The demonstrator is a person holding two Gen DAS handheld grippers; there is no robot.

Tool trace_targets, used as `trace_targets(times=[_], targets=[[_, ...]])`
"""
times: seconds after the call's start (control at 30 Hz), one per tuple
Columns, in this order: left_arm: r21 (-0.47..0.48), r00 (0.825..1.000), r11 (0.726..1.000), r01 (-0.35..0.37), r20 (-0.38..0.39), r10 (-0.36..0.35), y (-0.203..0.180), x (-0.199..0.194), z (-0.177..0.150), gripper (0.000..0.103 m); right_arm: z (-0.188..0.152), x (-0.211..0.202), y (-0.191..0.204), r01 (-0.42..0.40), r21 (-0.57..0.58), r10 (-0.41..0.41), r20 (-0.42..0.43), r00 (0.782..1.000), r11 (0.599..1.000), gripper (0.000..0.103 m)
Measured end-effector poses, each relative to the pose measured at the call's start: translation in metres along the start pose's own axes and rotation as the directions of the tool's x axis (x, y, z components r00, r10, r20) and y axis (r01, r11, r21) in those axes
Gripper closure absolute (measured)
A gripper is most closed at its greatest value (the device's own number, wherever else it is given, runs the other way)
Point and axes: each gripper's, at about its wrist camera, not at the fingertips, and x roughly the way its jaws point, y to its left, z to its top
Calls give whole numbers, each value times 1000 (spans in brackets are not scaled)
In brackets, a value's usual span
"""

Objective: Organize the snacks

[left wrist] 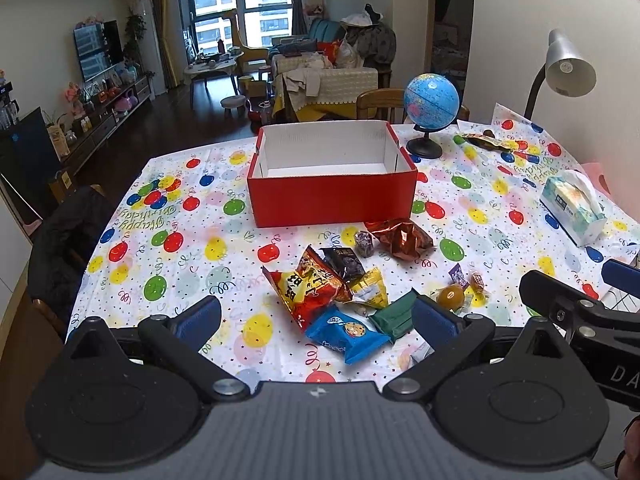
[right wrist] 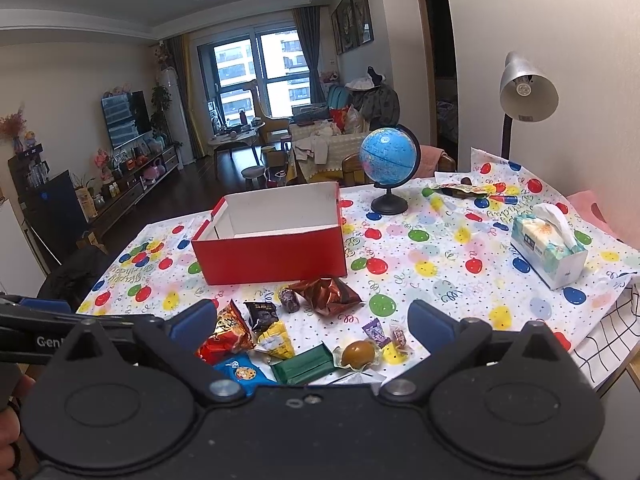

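Both grippers, left (left wrist: pixel 316 316) and right (right wrist: pixel 312 320), hover wide open and empty over loose snack packets (left wrist: pixel 320 288) before a red box (left wrist: pixel 332 196).

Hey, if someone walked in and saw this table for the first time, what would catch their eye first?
Probably the red box, open and empty, in the middle of the balloon-print tablecloth. Next, the heap of snack packets scattered just in front of it, between the open left gripper and right gripper. Behind the box to the right stands a blue globe.
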Motion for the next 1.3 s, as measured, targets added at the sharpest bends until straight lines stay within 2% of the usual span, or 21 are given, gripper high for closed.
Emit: trace_targets(times=[1.3], targets=[[1,1000,1000,-4,2,4,-6,-3,5,1,7,-5,-1,-8,-5,8,12,1000,1000,1]])
